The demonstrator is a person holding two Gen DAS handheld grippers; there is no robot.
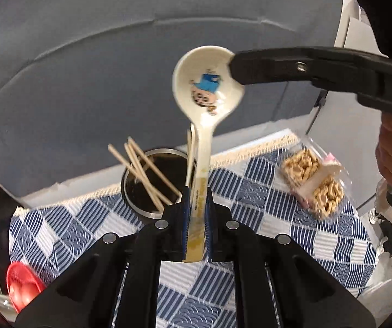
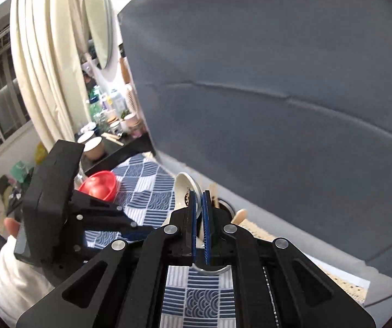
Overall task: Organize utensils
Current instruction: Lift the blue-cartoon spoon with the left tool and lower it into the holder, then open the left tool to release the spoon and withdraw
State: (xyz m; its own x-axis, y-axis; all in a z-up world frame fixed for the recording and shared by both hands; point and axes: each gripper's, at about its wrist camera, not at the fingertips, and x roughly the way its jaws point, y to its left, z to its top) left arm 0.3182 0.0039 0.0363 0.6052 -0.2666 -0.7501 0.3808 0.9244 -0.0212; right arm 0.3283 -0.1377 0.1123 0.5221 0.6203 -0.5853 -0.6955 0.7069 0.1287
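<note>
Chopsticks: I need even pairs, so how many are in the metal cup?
4 chopsticks: all stand in the metal cup, leaning over its left rim, tips fanned out. Blur and the left gripper may hide more.

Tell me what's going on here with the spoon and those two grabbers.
A person holds a gripper in each hand. The left gripper is clamped on the handle of a cream ceramic spoon with a cartoon print, held up above a steel utensil cup that already has wooden chopsticks in it. The right gripper is pinching the rim of the spoon's bowl. The cup stands on a blue-and-white checked cloth, with a snack packet lying nearby.
</note>
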